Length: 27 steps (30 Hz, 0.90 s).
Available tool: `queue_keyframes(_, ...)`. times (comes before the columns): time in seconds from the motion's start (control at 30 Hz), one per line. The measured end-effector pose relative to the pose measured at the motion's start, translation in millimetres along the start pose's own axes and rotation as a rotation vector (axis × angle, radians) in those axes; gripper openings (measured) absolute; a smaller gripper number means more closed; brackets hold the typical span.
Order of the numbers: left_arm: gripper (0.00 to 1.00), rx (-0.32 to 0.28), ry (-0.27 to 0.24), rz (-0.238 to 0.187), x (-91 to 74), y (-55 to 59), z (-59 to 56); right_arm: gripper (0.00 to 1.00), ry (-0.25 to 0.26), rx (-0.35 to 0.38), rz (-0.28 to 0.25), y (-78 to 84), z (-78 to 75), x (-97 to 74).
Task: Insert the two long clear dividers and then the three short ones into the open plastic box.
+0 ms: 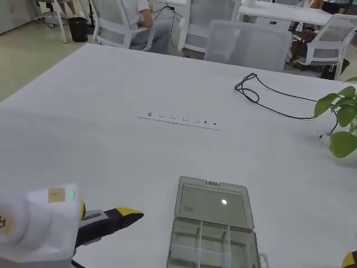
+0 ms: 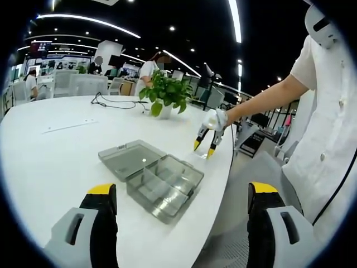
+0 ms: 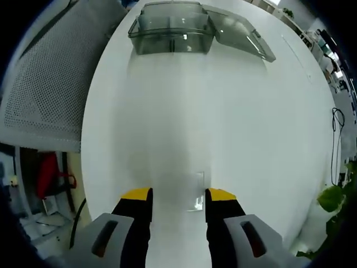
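**A:** How far along is the plastic box [image 1: 213, 247]?

**B:** It sits at 6 o'clock in the head view, with its lid [image 1: 215, 204] laid back flat toward 12. Clear walls already split the tray into cells. I'd judge both long dividers are in, and some short ones too, though clear on clear I can't count them.

**A:** So what's left?

**B:** At least one piece, I think. In the right gripper view a small clear divider [image 3: 198, 191] lies flat on the white table [image 3: 167, 111]. It's in the gap of the right gripper [image 3: 178, 192], close against the jaw on the 3 o'clock side. Those jaws stand partly open and grip nothing, and I can't tell whether one touches the piece. The box is well apart from it, up at 12 o'clock.

**A:** And the other gripper?

**B:** The left gripper [image 1: 122, 216] hangs at 8 o'clock in the head view, pointing at the box. Its own view shows the jaws spread wide and empty.

**A:** Anything in the way?

**B:** No, there's bare tabletop between the piece and the box. Farther off from the box are a flush socket strip [image 1: 179, 120] at 12 o'clock, a black cable [image 1: 268, 99] at 1 and a potted plant [image 1: 339, 120] at 2. A mesh chair [image 3: 44, 84] stands off the table edge at 9 o'clock in the right gripper view. The piece is thin, flat and near that edge, so a careless nudge could slide it off.
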<state>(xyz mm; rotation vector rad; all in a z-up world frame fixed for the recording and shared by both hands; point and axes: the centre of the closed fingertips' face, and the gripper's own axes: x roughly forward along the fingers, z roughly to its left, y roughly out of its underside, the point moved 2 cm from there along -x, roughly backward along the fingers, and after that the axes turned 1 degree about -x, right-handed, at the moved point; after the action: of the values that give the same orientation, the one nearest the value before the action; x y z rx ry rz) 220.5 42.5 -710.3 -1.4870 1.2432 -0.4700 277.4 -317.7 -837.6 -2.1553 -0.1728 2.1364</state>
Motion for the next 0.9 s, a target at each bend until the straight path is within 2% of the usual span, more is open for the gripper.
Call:
queue_keyframes(0.27,1.00,0.004,-0.003,-0.002,-1.5,-0.6,1.1,0.33,0.006,0.010,0.010,-0.8,-1.0,0.6)
queue_keyframes(0.6,0.99,0.007,0.000,-0.003,-1.7,-1.0,0.0,0.33,0.016,0.002,0.024,-2.4,0.5,0.4)
queue_keyframes(0.77,0.99,0.006,0.001,-0.007,-2.6,-2.2,1.6,0.33,0.039,-0.009,0.007,-11.1,3.2,-4.5)
queue_keyframes(0.8,0.99,0.001,0.003,-0.010,-2.4,-3.5,2.0,0.33,0.071,0.002,-0.027,-23.0,2.8,-15.0)
queue_keyframes(0.9,0.98,0.002,0.006,-0.013,-2.4,-5.2,2.2,0.33,0.094,-0.004,-0.055,-33.9,3.5,-23.9)
